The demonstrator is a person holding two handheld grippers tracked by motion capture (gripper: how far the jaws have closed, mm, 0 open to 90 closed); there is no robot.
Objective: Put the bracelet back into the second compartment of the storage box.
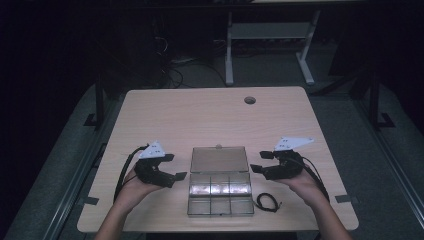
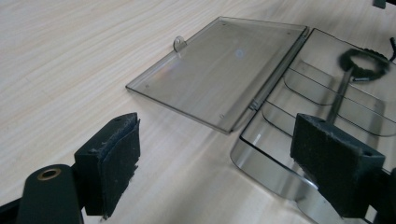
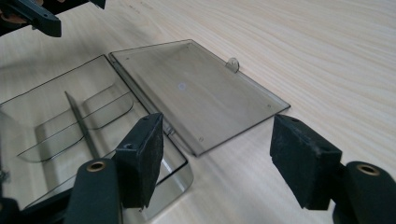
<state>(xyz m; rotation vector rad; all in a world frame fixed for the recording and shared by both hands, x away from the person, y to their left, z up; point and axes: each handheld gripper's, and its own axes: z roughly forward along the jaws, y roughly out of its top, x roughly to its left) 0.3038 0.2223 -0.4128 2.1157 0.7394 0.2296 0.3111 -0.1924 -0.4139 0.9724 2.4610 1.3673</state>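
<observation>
On the desk (image 1: 150, 115) from above, the clear box (image 1: 220, 192) is seen lid-open between both hand-held grippers, left (image 1: 170, 167) and right (image 1: 260, 162), each gaping and empty. Beside the left jaws, its corner (image 2: 261, 163) could be knocked. Near the right jaws, the lid (image 3: 196, 93) could be scraped shut.

I see a clear, smoke-grey box (image 1: 220, 192) with its lid (image 1: 218, 159) on a pale wood-grain counter (image 1: 200, 115). My left gripper (image 1: 172, 167) and right gripper (image 1: 260, 162) are black, each topped by a light grey plate. A black cable loop (image 1: 267, 202) lies on the counter.
</observation>
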